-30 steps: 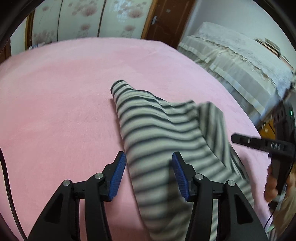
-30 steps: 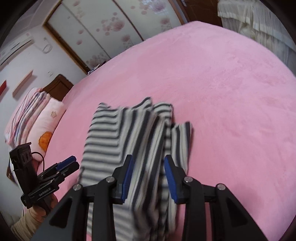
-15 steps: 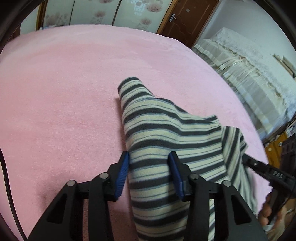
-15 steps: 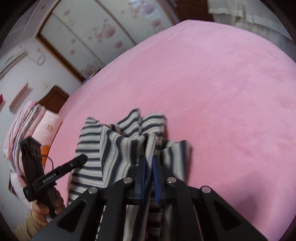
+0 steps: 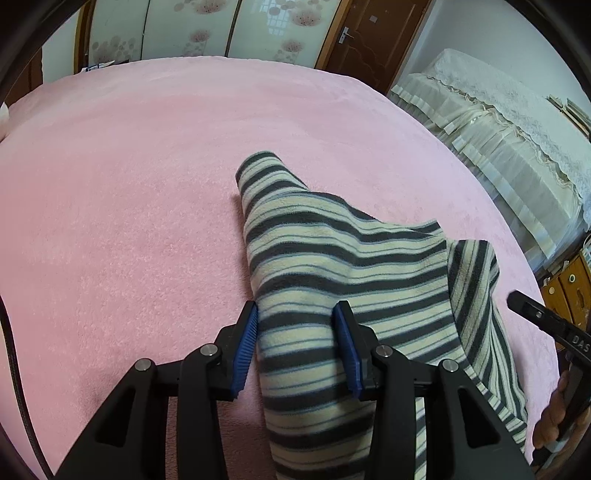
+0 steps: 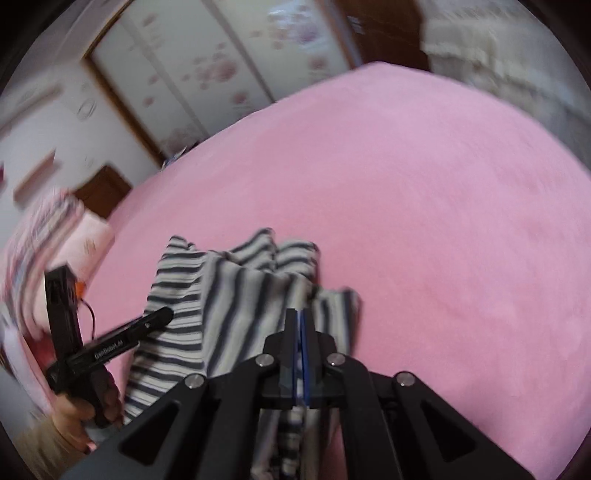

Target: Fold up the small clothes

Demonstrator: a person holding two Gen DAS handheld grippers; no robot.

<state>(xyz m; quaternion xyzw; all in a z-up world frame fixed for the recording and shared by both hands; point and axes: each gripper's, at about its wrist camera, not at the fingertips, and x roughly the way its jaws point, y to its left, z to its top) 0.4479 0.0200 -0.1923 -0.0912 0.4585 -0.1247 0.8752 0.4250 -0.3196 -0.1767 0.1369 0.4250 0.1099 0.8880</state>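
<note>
A cream garment with dark stripes [image 5: 332, 251] lies rumpled on the pink bed cover [image 5: 129, 221]. In the left wrist view my left gripper [image 5: 295, 317] has its blue pads against both sides of a raised fold of it. In the right wrist view my right gripper [image 6: 298, 314] is shut, with a thin edge of the striped garment [image 6: 229, 295] pinched between the pads and pulled up into a ridge. Each gripper shows in the other's view: the right one [image 5: 535, 317] at the far right, the left one [image 6: 122, 339] at the lower left, held by a hand [image 6: 81, 406].
The pink cover [image 6: 443, 221] stretches wide beyond and beside the garment. A lace-draped piece of furniture [image 5: 498, 122] and wooden drawers [image 5: 569, 284] stand off the bed's right side. Folded bedding [image 6: 40, 236] is stacked at the left, with floral wardrobe doors [image 5: 207, 29] behind.
The right jaws have closed on the garment's edge, which now stands up in a ridge. The left jaws have narrowed onto the fold and the left gripper has sunk towards it.
</note>
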